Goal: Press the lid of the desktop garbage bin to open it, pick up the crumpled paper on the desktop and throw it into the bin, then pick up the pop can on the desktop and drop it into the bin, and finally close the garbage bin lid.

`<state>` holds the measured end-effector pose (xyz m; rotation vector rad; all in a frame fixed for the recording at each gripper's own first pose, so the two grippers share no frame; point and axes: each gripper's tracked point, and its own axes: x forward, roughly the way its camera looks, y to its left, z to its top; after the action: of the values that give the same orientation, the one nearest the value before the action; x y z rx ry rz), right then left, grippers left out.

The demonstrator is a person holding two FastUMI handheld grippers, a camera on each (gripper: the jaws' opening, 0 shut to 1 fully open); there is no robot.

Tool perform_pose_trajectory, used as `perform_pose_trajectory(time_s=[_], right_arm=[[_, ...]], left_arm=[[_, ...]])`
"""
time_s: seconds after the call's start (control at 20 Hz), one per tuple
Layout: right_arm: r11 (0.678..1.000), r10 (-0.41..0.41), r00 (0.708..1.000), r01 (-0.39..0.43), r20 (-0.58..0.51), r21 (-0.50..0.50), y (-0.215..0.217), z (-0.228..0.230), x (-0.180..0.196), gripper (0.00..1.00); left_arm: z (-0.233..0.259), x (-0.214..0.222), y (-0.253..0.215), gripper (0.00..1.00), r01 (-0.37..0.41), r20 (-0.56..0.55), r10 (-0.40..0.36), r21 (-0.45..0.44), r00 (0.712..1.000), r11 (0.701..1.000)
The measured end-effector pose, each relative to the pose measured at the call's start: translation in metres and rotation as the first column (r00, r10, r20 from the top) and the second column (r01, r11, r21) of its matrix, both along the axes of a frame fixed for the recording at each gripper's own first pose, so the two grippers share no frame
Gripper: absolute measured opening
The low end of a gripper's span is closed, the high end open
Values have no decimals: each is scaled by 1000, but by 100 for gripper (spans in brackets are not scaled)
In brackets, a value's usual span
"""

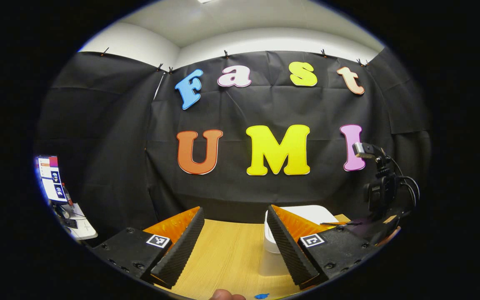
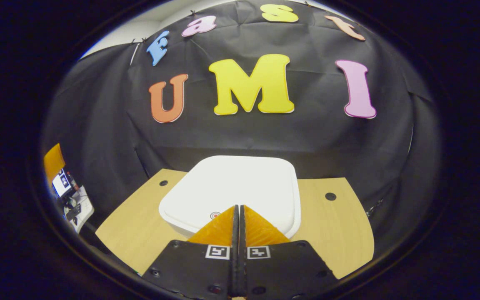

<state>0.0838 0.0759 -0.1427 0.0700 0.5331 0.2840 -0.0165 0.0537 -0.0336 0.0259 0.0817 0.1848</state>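
Right tool (image 2: 238, 208) is sitting clenched, fingers pressed together with nothing between them, tips hovering over (maybe touching, can't tell) the near edge of the white bin lid (image 2: 240, 183). Lid is lying flat and closed on the bin, which is standing on the wooden table (image 2: 336, 233) toward the back, near the black cloth wall. Left tool (image 1: 235, 233) is hanging released, fingers spread wide apart, gripping nothing, low over the table. Bin (image 1: 270, 246) is showing beside its right finger in the left gripper view. The other tool's body with cables (image 1: 383, 191) is appearing at the right there.
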Motion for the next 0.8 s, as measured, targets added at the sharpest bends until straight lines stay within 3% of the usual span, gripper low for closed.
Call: perform_pose_trajectory(time_s=[0.05,0.15,0.2,0.35,0.55,0.8], right_arm=[[999,-25,1000,26,17,-34,-9,9,2,1],[998,-46,996,50,81,-48,-18,23,2,53],[998,-43,992,47,116,-30,-15,40,-5,54],[999,-15,981,21,191,-30,-15,62,-11,89],[1000,4,966,-2,258,-6,-13,85,-32,93],[999,-15,957,27,289,-36,-30,77,-56,94]], left_arm=[[-1,0,-2,97,5,-2,-5,-5,1000,1000],[-4,0,-7,97,16,-12,-17,-22,1000,1000],[-7,1,-10,98,24,-15,-25,-28,1000,999],[-7,1,-17,98,48,-19,-48,-30,999,998],[-23,0,-25,98,72,-49,-75,-53,996,996],[-37,-4,-22,98,71,-83,-75,-54,994,996]])
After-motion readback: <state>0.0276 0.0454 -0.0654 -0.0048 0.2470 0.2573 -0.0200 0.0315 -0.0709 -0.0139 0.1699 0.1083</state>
